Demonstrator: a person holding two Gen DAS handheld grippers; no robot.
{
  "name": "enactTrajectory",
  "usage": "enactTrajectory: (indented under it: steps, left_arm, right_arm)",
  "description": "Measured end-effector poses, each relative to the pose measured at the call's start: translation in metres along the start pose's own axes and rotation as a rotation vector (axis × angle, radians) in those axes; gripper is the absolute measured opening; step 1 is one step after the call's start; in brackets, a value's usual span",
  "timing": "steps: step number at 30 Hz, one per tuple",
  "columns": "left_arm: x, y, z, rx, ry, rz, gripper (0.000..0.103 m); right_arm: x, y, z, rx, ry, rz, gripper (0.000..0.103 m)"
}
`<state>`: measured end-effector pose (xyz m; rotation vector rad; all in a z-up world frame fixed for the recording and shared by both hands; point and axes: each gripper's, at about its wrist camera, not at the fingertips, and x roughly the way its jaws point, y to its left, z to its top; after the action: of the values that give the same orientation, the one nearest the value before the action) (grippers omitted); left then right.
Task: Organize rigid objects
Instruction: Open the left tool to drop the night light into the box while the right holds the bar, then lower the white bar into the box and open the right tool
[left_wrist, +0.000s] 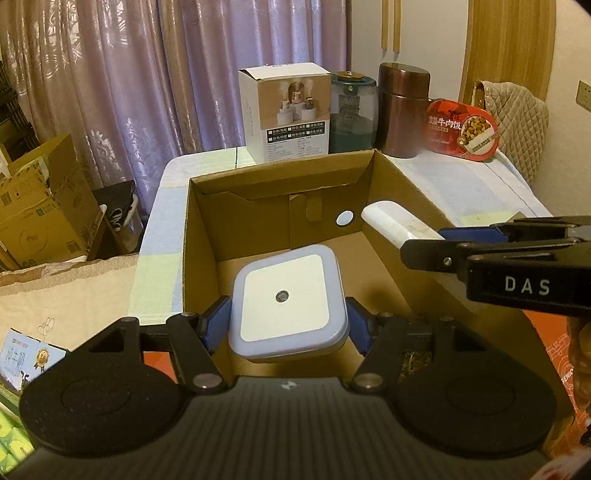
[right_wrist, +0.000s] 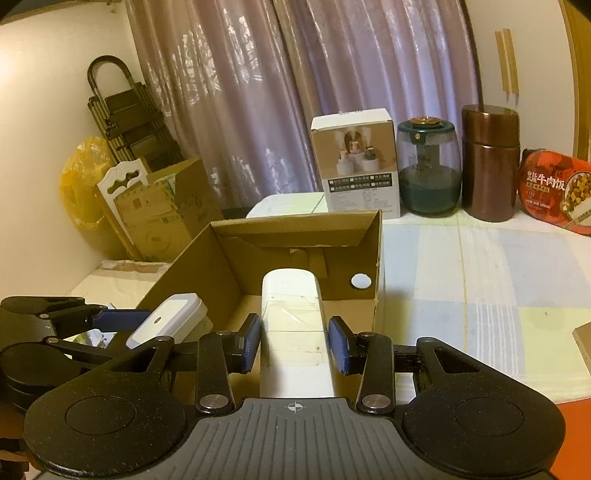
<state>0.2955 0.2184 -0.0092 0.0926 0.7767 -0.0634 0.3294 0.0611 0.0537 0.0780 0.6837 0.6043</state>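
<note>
At the far left, in the right wrist view, a yellow bag (right_wrist: 79, 184) and a folded cart (right_wrist: 125, 114) stand by the wall, with a loose carton (right_wrist: 166, 210) in front of them. Next comes the open cardboard box (left_wrist: 277, 177) on the checked surface (right_wrist: 480, 280).

The left tongs (left_wrist: 288, 325) are closed on a square night light (left_wrist: 288, 302), blue-rimmed with a white face and a small round sensor in the middle; their 2 blue pads press its left and right edges, and it hangs tilted over the near part of the box.

Just to the right, the right tongs (right_wrist: 293, 345) grip a long white remote-like bar (right_wrist: 293, 325) by its sides, its far end reaching over the inside of the box near the right wall, which has 1 round hole.

Behind the box stand a white product carton (left_wrist: 288, 114), a teal humidifier (left_wrist: 352, 114), a brown canister (left_wrist: 404, 110) and a red food tub (left_wrist: 461, 129), in a row.
</note>
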Motion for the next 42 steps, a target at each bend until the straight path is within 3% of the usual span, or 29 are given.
enactTrajectory:
  steps: [19,22,42]
  left_arm:
    - [0.008,0.005,0.001,-0.005,0.026,-0.006,0.061]
    - [0.007,0.005,0.003,-0.008,0.011,0.011,0.067]
    - [-0.006,0.002,0.007,-0.021,-0.014,0.013,0.067]
  right_arm:
    - [0.004,-0.002,-0.002,0.011,0.017,-0.009,0.037]
    - [0.004,-0.002,-0.001,0.016,0.018,-0.009,0.037]
    - [0.004,-0.003,-0.001,0.019,0.017,-0.008,0.037]
